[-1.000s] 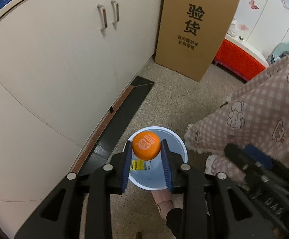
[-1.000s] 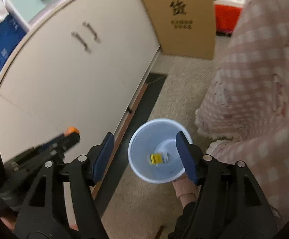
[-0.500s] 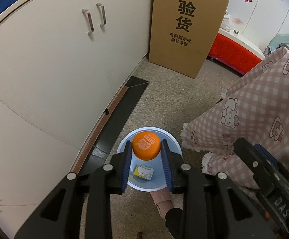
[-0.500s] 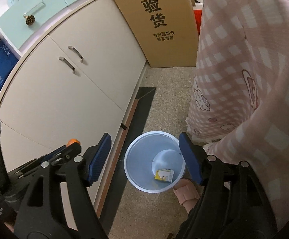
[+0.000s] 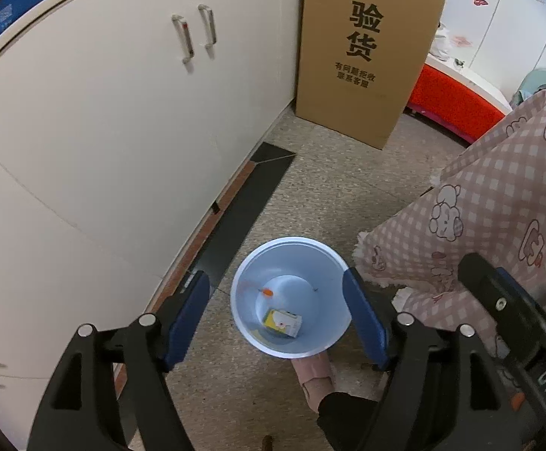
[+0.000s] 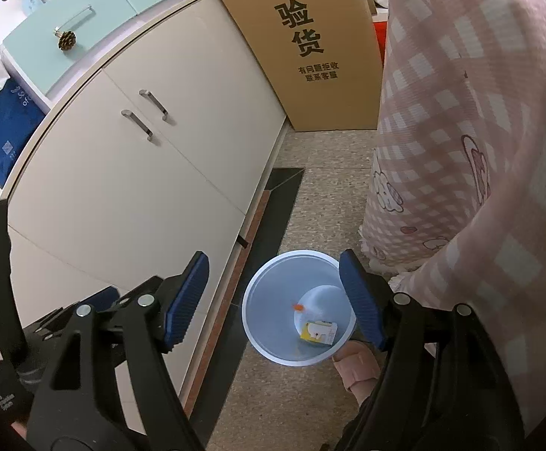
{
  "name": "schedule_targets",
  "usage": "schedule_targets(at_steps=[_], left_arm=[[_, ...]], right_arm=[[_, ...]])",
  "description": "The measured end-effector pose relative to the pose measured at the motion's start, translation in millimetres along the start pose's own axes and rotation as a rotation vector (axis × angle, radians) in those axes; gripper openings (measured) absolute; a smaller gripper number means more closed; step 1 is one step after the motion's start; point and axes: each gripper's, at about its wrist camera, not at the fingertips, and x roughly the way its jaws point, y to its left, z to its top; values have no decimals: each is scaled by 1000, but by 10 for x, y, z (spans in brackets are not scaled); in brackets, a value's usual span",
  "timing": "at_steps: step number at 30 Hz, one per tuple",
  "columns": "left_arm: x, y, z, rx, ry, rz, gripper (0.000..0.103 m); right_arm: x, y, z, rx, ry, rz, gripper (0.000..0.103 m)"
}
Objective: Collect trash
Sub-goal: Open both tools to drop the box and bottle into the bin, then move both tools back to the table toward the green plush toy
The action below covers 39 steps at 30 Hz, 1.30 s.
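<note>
A pale blue trash bin point(image 5: 290, 240) point(image 6: 291, 253) stands on the floor right below both grippers. In its bottom lies a yellow and white carton point(image 5: 282, 322) point(image 6: 319, 332). Beside the carton is a small clear bottle with an orange cap point(image 5: 268, 292) point(image 6: 298, 306), blurred as it falls inside the bin. My left gripper point(image 5: 275, 276) hangs over the bin with its jaws opening and nothing between them. My right gripper point(image 6: 273, 259) is also above the bin, open and empty.
Cream cabinet doors point(image 5: 122, 120) run along the left, with a dark floor strip at their foot. A tall cardboard box point(image 5: 370, 52) stands at the back. A pink checked cloth point(image 5: 498, 195) hangs close on the right. A person's pink slipper point(image 5: 316, 374) touches the bin's near side.
The left jaws were shut on the orange-capped bottle over the bin; now they stand wide apart and the bottle has dropped into the bin. The right gripper stays open.
</note>
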Motion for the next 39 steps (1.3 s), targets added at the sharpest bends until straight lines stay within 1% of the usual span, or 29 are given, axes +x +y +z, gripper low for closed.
schedule_targets(at_steps=[4, 6, 10, 11, 13, 15, 17, 21, 24, 25, 28, 30, 32, 35, 39], left_arm=[[-122, 64, -78, -9, -12, 32, 72], [-222, 91, -112, -3, -27, 48, 72], [-499, 149, -156, -7, -81, 72, 74], [-601, 169, -163, -19, -99, 79, 74], [-757, 197, -173, -32, -127, 63, 74], [-942, 186, -181, -42, -164, 55, 76], [-1129, 165, -211, -36, -203, 53, 77], [-1517, 90, -277, -33, -284, 48, 79], [-1803, -9, -327, -16, -360, 64, 80], [-1871, -38, -340, -10, -373, 61, 81], [-2097, -191, -367, 11, -418, 42, 81], [-2229, -299, -383, 27, -437, 10, 82], [-2308, -426, -393, 47, -447, -29, 82], [-2415, -686, -413, 85, -455, -82, 82], [-2502, -1060, -466, 147, -457, -154, 83]], right_arm=[[22, -1, 11, -8, 29, 19, 72], [-14, 56, -6, -41, 43, 22, 72], [-190, 226, -120, -114, 54, 47, 73], [-267, 271, -172, -137, 48, 40, 73], [-381, 322, -224, -173, 37, 30, 73], [-573, 402, -273, -214, 1, 7, 73], [-773, 442, -291, -228, -30, 15, 73], [-1165, 480, -282, -238, -107, 6, 75], [-1487, 463, -250, -234, -171, -21, 76], [-1591, 443, -233, -227, -190, -22, 76], [-1851, 357, -206, -213, -241, -31, 77], [-2052, 230, -191, -177, -280, -38, 78], [-2261, 72, -191, -143, -318, -48, 78], [-2516, -168, -202, -117, -370, -89, 79], [-2752, -534, -239, -55, -404, -128, 79]])
